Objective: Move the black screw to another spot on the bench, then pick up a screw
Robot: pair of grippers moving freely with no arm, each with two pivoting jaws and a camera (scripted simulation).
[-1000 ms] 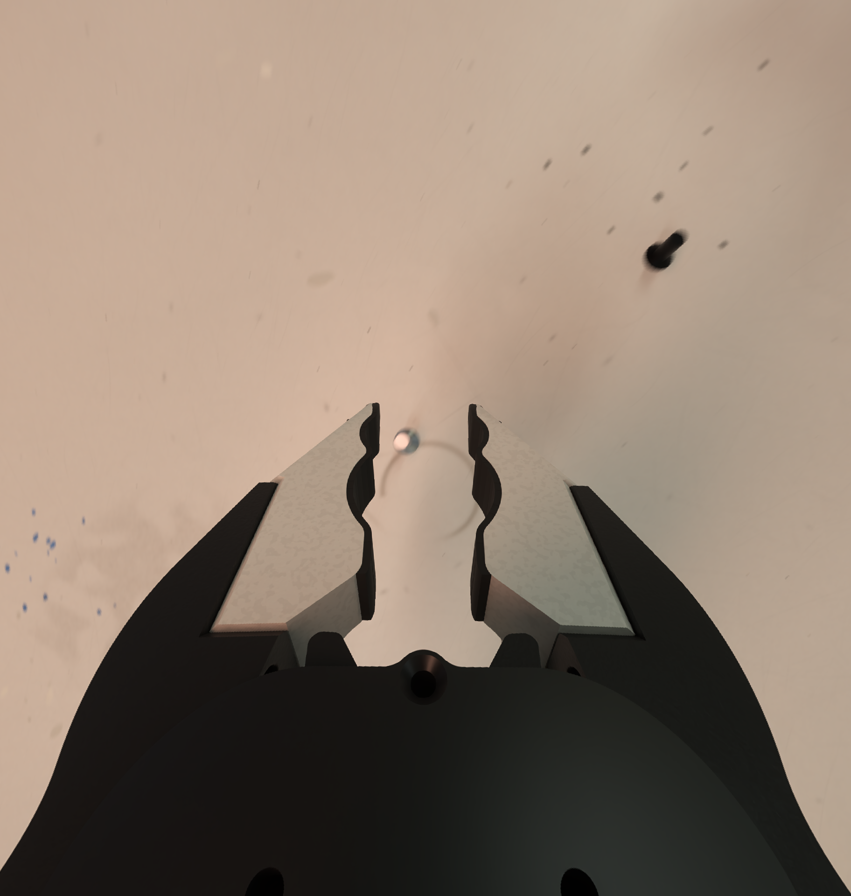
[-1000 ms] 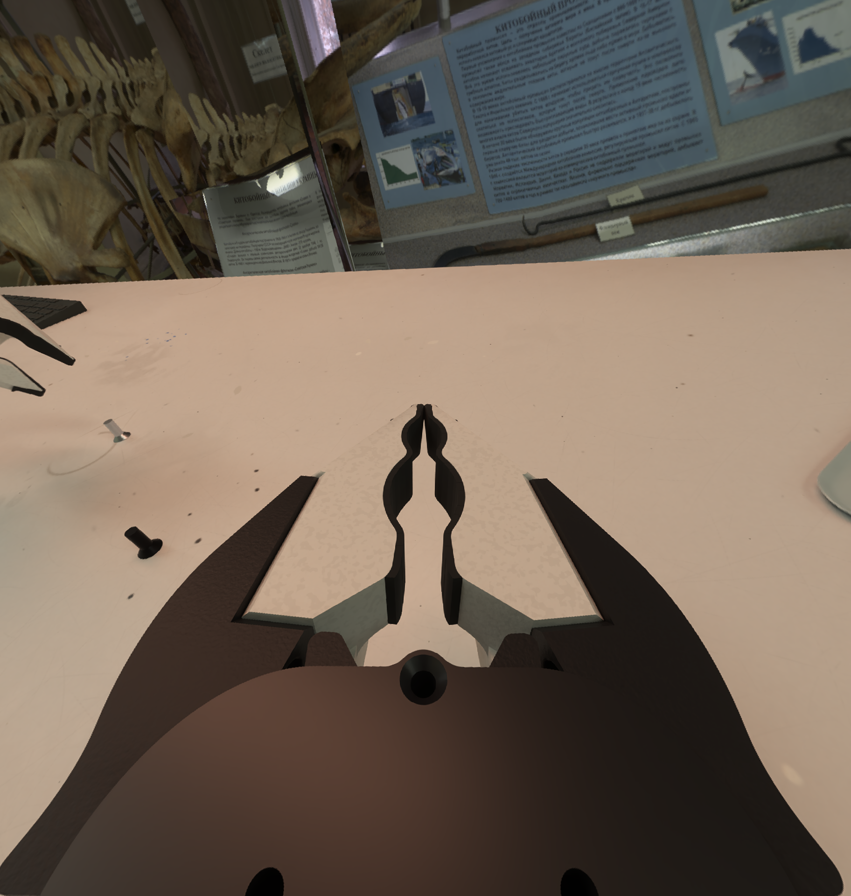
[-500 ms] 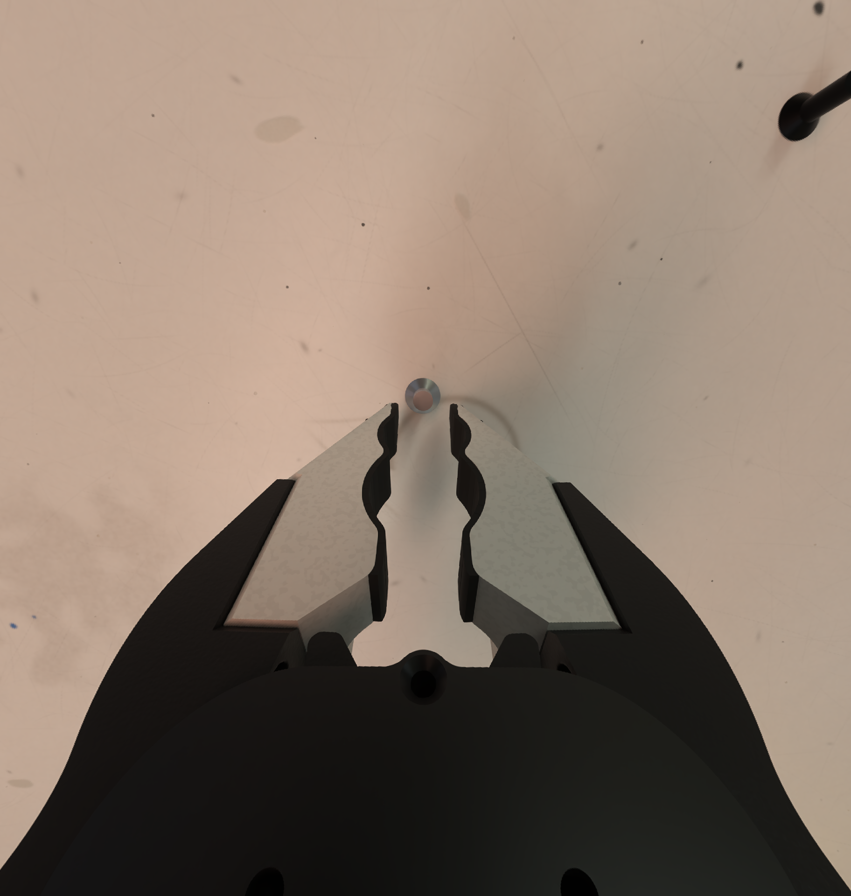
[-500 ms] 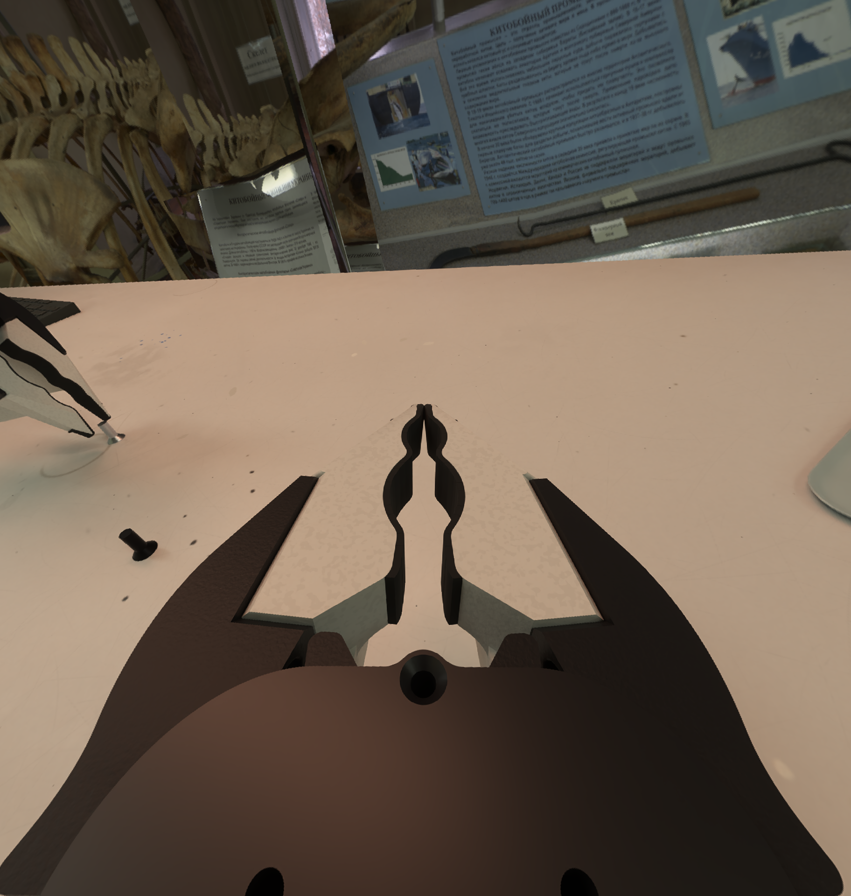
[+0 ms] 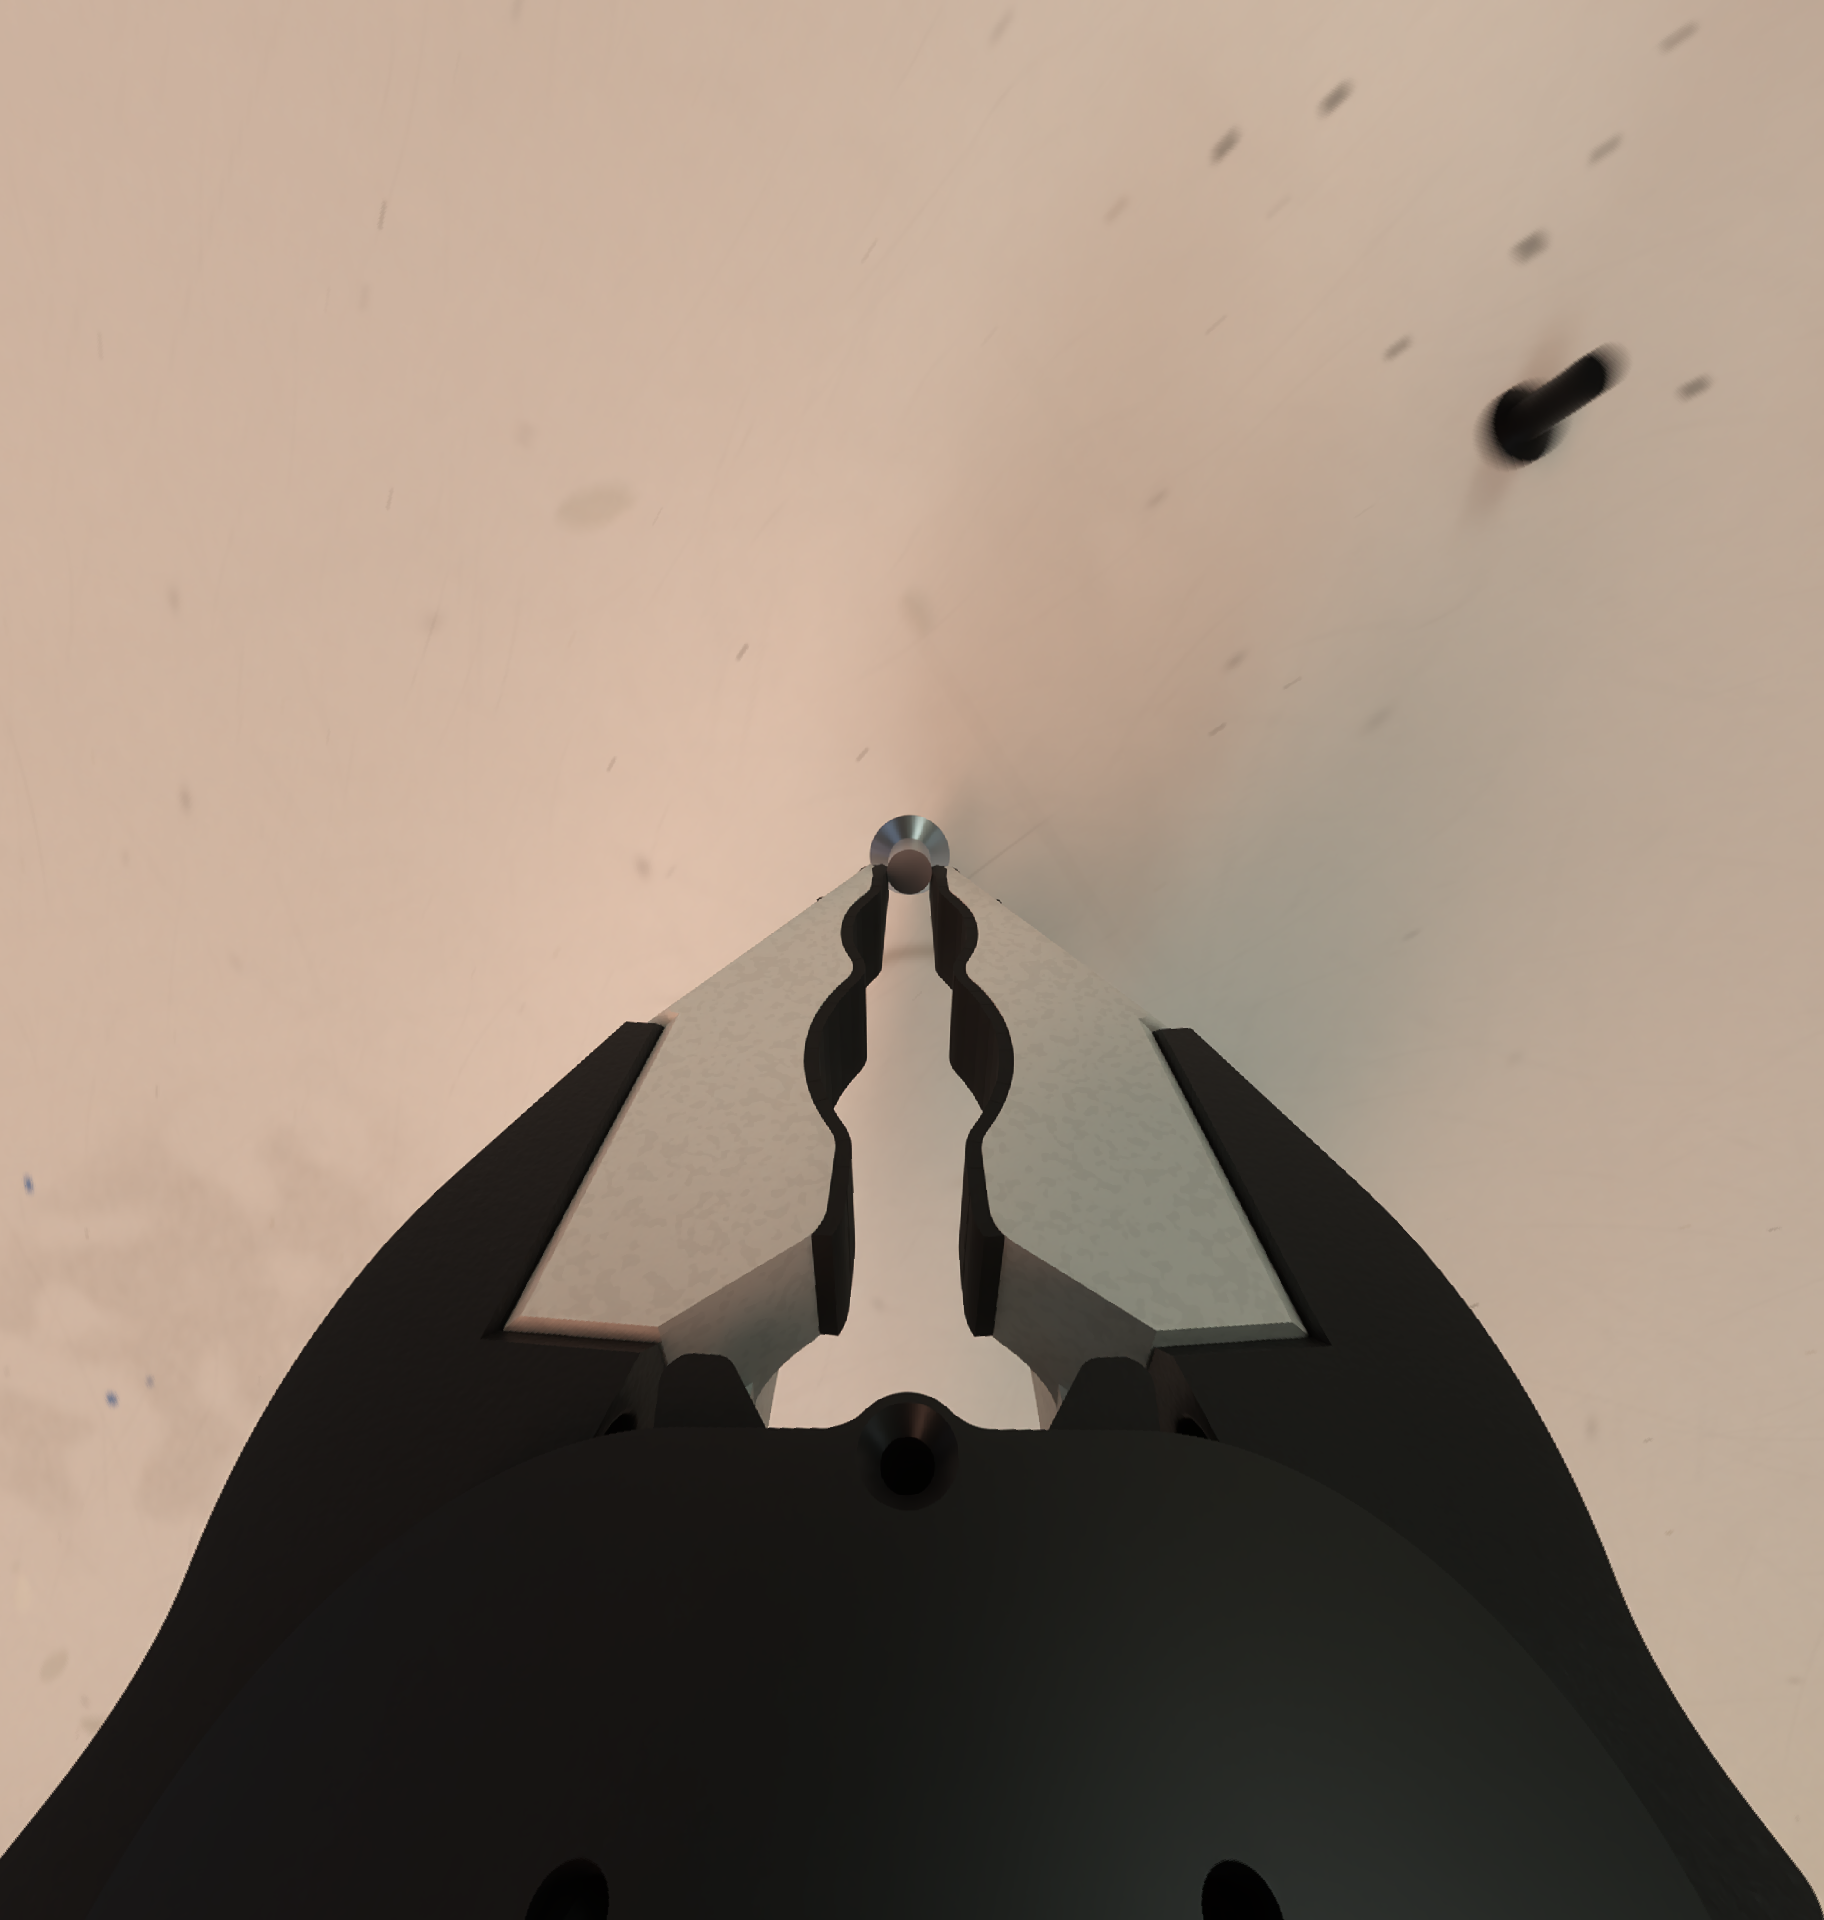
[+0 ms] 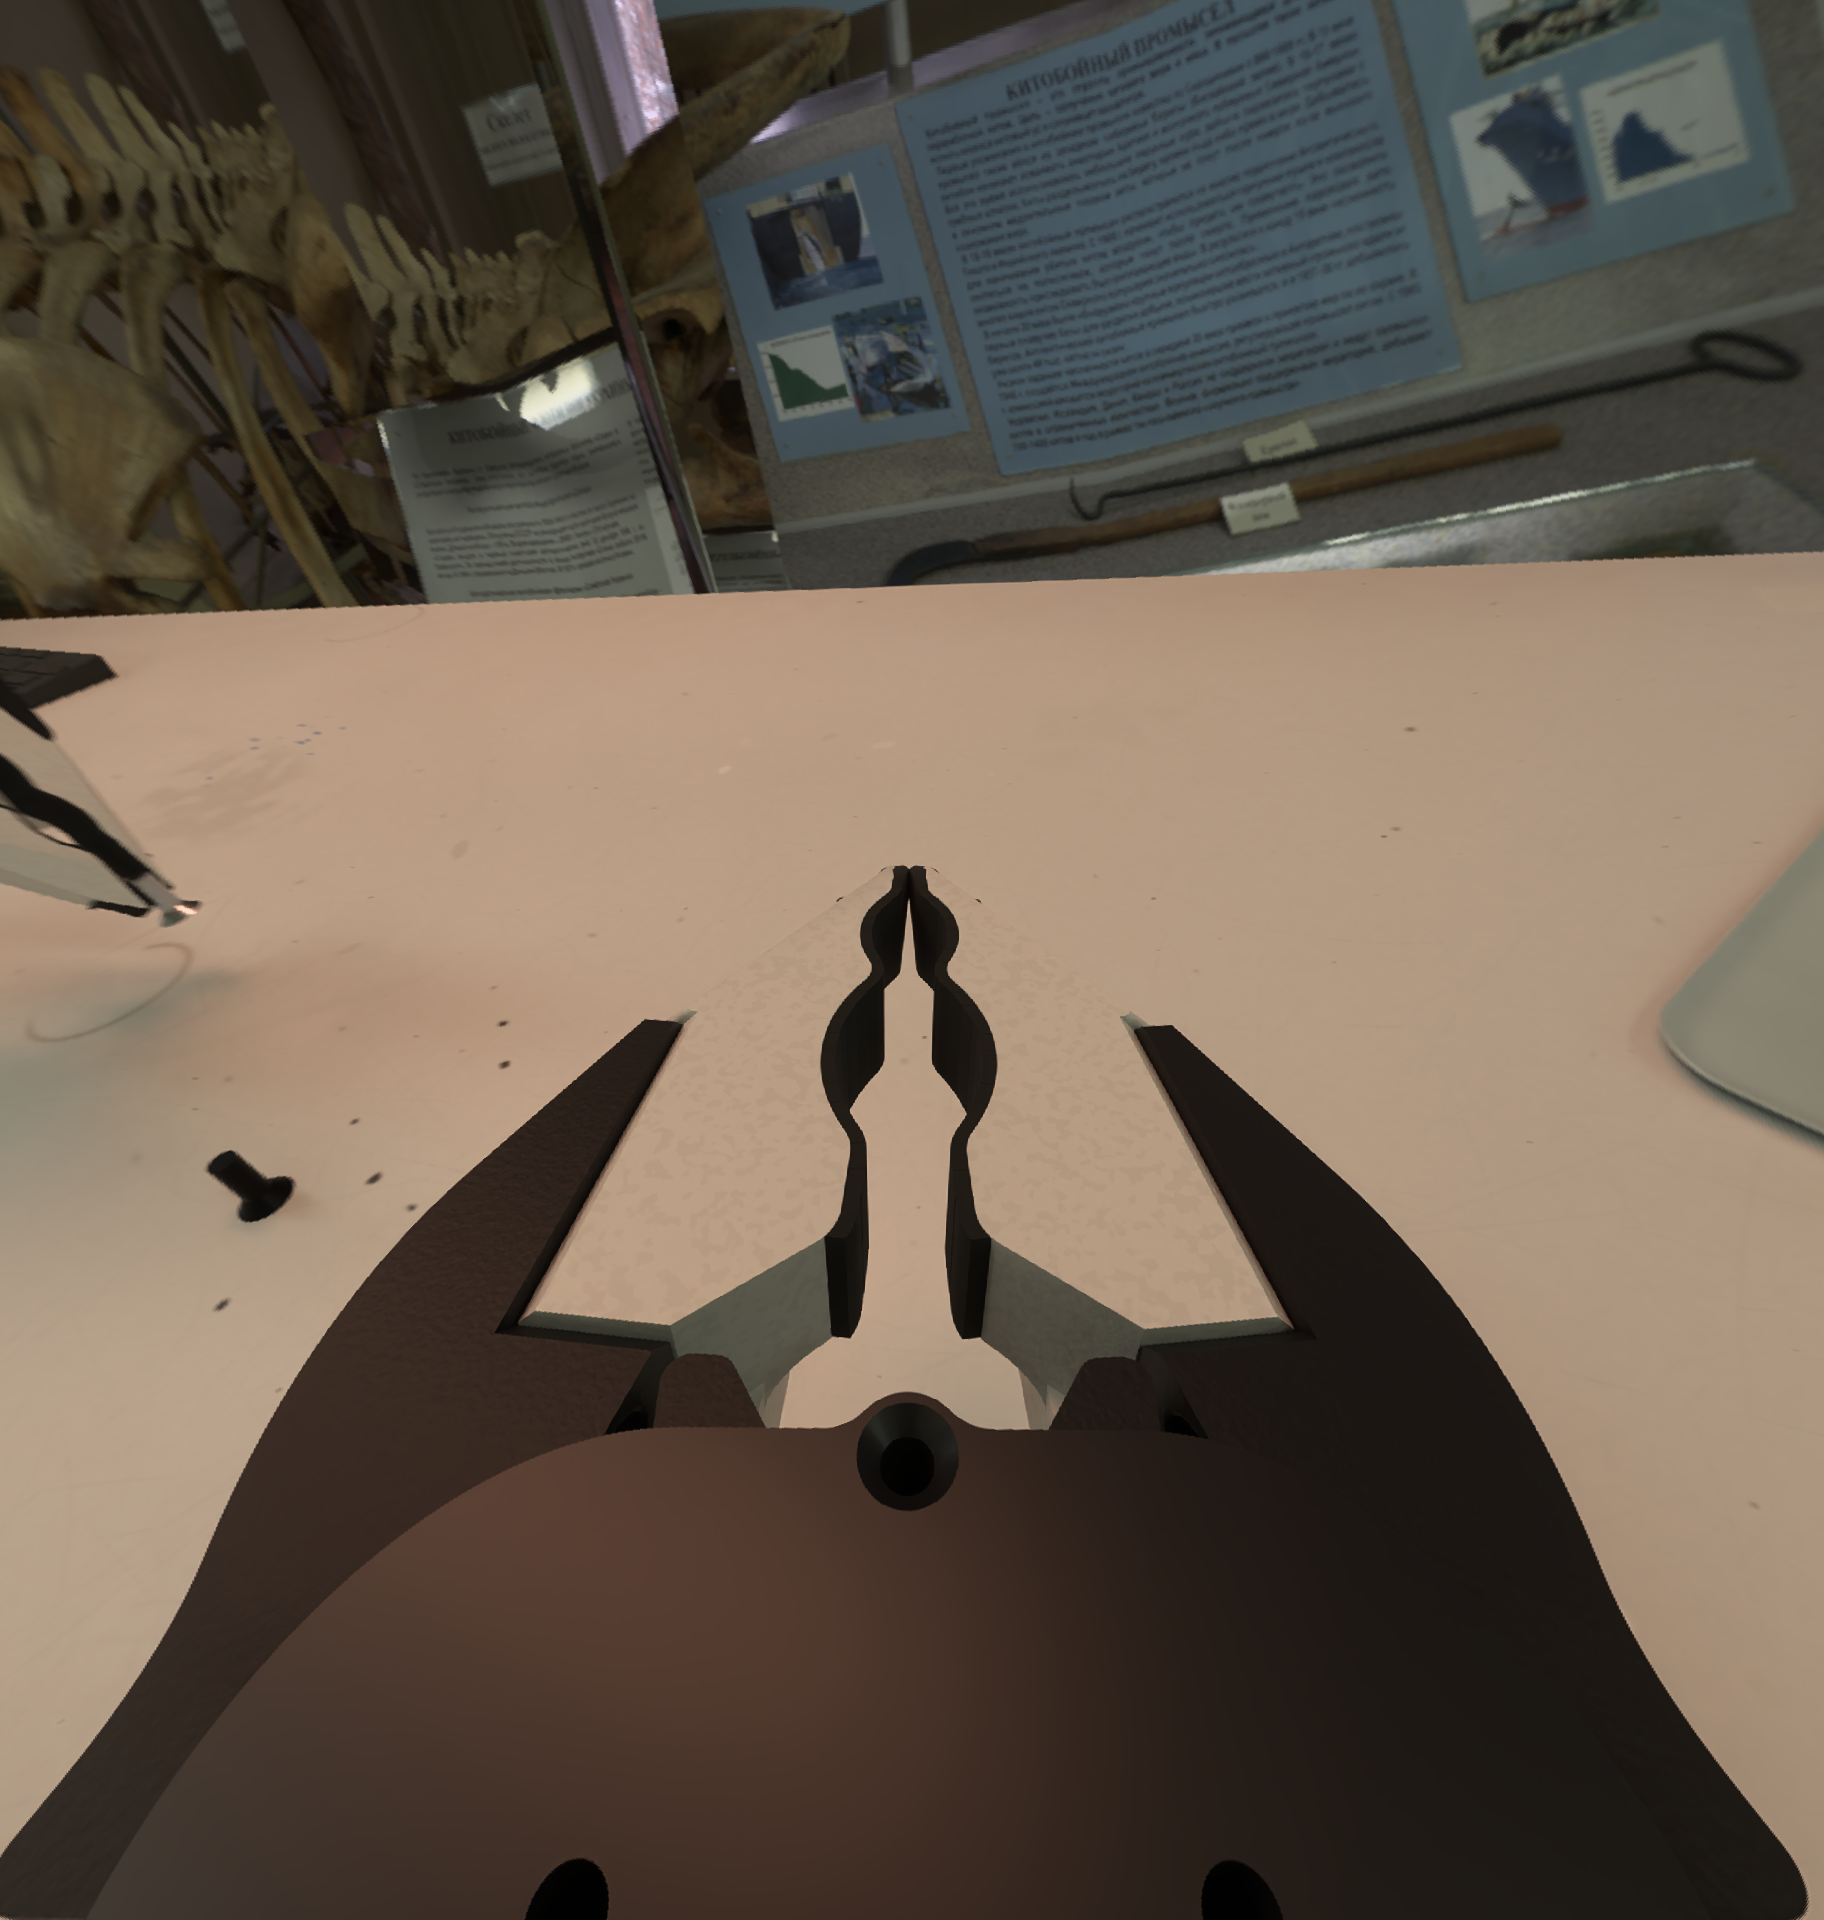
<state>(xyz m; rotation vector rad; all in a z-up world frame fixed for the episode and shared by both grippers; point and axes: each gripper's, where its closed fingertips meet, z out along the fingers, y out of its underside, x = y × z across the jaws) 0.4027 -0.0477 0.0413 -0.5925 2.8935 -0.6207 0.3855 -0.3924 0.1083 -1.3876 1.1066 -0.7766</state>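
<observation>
Left gripper pinches silver screw at frame centre | right gripper pressed together, empty | black screw lies upper right on pink bench | blue printed posters upper background.

Silver screw: small, bright metal, flat round head facing away from the left wrist camera, shank pinched between the left gripper's fingertips. In the right wrist view it shows clear of the bench, above a faint ring mark.

Black screw: matt black, flat-headed, lying on its side on the bench, well apart from the silver screw, untouched; outline blurred in the left wrist view.
</observation>
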